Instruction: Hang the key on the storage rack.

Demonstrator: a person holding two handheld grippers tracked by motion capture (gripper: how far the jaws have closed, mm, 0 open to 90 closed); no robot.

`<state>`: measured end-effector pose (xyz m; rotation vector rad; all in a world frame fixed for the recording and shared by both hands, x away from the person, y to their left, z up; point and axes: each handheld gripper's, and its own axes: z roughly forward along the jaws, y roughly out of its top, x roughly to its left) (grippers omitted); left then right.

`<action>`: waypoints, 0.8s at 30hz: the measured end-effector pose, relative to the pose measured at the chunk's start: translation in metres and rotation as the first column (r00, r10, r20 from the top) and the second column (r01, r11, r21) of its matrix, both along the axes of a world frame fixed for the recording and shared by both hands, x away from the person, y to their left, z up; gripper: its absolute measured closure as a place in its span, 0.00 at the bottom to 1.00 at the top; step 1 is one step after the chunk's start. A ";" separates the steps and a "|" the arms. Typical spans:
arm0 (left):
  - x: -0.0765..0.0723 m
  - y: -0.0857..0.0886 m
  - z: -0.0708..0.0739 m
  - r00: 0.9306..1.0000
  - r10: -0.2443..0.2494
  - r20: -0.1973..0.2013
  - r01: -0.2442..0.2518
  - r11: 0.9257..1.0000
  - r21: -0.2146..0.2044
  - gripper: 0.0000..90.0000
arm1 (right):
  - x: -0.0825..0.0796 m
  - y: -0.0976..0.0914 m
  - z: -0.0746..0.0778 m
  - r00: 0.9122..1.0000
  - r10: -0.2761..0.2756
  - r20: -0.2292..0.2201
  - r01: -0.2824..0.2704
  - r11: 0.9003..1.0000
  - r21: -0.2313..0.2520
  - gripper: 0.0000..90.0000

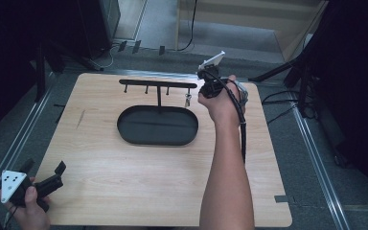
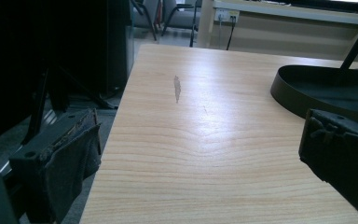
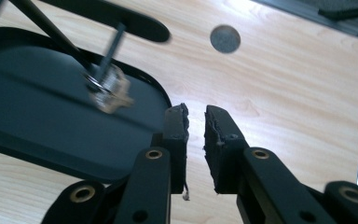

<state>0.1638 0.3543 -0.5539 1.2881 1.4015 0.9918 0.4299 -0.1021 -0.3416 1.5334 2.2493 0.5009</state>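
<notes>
We see the wooden counter (image 1: 124, 182), then the black oval tray (image 1: 157, 126) with its hook rack (image 1: 158, 84). Our right gripper (image 3: 196, 122) hangs near the rack's right end, its jaws almost closed and empty. The small key-like piece (image 3: 107, 91) hangs from the last hook, up and left of these jaws. Our left gripper (image 1: 48, 178) rests released, far away.

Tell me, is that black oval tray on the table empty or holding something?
Empty, apart from its own stand. The tray shows a bare dark floor in the high view; the small keyring hangs from the rack above its right end, not inside.
</notes>
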 end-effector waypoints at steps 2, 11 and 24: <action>0.000 0.000 0.000 1.000 0.000 0.000 0.000 1.000 0.001 0.00 | -0.001 -0.006 -0.002 1.000 -0.017 -0.014 0.017 1.000 -0.003 0.85; 0.000 0.000 0.000 1.000 -0.001 0.000 0.001 1.000 0.003 0.00 | -0.007 -0.035 -0.013 0.996 -0.075 -0.054 0.074 0.997 -0.010 0.73; 0.000 -0.001 0.000 1.000 -0.001 -0.002 0.001 1.000 0.006 0.00 | -0.014 -0.089 -0.044 0.976 -0.177 -0.124 0.179 0.984 0.004 0.61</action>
